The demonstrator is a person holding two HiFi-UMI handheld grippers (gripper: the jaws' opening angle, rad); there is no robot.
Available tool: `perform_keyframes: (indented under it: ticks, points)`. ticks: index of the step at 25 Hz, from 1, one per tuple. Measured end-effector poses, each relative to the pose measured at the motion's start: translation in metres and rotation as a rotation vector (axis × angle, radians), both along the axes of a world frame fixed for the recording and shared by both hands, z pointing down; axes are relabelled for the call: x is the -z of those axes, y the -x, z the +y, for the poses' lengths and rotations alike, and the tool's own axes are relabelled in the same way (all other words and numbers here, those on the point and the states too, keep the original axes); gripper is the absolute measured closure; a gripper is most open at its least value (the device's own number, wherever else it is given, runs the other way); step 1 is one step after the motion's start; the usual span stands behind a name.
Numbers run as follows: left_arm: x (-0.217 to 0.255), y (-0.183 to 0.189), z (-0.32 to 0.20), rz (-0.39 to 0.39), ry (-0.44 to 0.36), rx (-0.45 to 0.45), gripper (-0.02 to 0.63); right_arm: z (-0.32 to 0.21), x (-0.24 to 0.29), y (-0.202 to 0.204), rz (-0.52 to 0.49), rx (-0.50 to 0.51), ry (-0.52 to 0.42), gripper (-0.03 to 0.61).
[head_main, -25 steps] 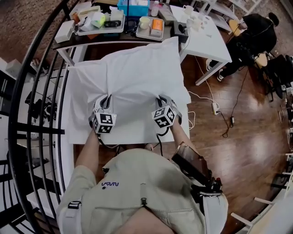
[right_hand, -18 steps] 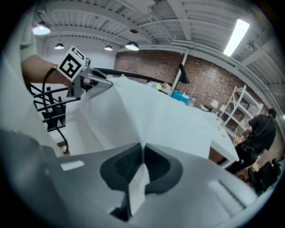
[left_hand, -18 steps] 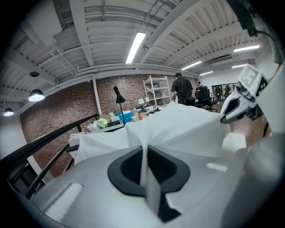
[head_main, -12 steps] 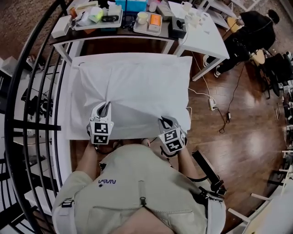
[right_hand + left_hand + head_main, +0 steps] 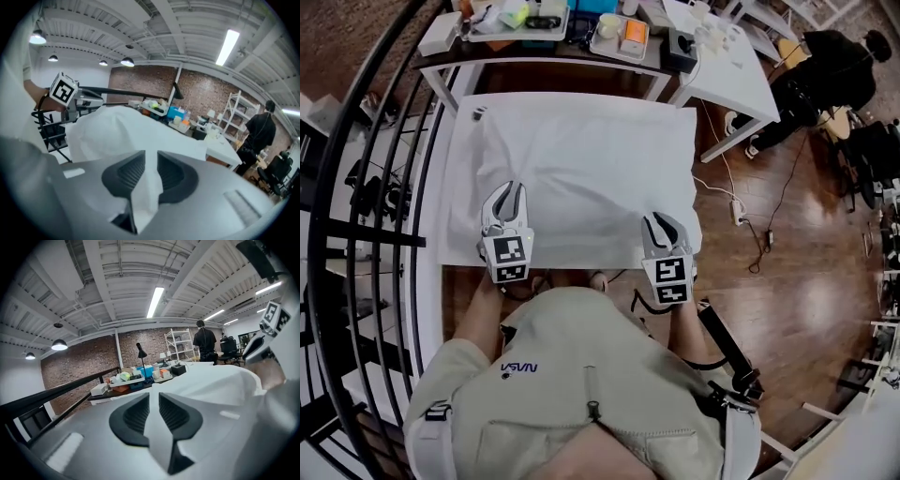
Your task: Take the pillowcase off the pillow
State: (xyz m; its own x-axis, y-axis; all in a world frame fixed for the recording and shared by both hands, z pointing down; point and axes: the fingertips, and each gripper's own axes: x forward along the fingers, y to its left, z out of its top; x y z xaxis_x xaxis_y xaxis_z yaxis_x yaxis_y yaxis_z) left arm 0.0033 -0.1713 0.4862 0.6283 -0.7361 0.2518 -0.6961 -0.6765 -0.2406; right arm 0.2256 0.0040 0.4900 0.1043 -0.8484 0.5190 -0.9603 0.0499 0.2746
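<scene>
Across the wooden floor (image 5: 806, 253) stand three tables. A curved black railing (image 5: 342, 197) runs down the left side, close against the nearest table. That white table (image 5: 453, 202) carries the one pillowcase (image 5: 581, 169), which lies flat across it from the left side to the right edge and wholly covers the pillow inside. Beyond the far edge is a dark desk (image 5: 548, 61) holding two trays (image 5: 511, 23) of small clutter. A second white table (image 5: 731, 80) stands at an angle just beside the desk's right end. One other person in black (image 5: 825, 70) sits well apart at the upper right.

Nothing lies between the two grippers and the pillowcase. Both are at its near edge, above the wearer's beige shirt (image 5: 581, 375).

The left gripper (image 5: 507, 200) is over the near left part of the case. Its jaws have just been opening a little, to a narrow gap. In the left gripper view, a thin upright fold of white fabric fills that gap and touches both dark pads (image 5: 136, 416).

The right gripper (image 5: 661, 228) is near the near right corner. Its jaws have also just been opening a little. In the right gripper view, a bunched fold of the case sits pinched between its pads (image 5: 173, 178).

One power strip (image 5: 739, 211) with trailing cables lies on the floor to the right of the table.
</scene>
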Motion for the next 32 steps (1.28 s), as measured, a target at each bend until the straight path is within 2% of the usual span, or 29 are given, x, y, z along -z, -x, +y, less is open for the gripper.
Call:
perform_keyframes:
  ticks: [3,6,10,14,18,22,26,32]
  points:
    - [0.000,0.025,0.001,0.036,0.035,0.032,0.536,-0.015,0.038,0.011,-0.025,-0.018,-0.121,0.499]
    - [-0.004,0.048,0.002,0.048,0.082,0.045,0.482,-0.039,0.049,0.045,-0.067,0.034,-0.168,0.484]
    - [-0.008,0.084,0.002,0.038,0.110,0.055,0.420,-0.070,0.045,0.108,-0.109,0.130,-0.165,0.480]
    - [-0.015,0.126,-0.001,0.034,0.123,0.109,0.415,-0.095,0.037,0.165,-0.124,0.231,-0.149,0.480]
    - [-0.021,0.152,0.003,0.038,0.126,0.164,0.416,-0.111,0.028,0.210,-0.138,0.340,-0.110,0.480]
    - [-0.018,0.163,0.004,0.040,0.115,0.211,0.417,-0.123,0.013,0.244,-0.130,0.469,-0.064,0.442]
    - [-0.012,0.158,0.011,0.025,0.118,0.228,0.419,-0.131,0.002,0.263,-0.090,0.580,-0.024,0.428]
    - [-0.018,0.155,0.016,-0.045,0.132,0.263,0.426,-0.139,-0.009,0.281,-0.112,0.664,-0.042,0.428]
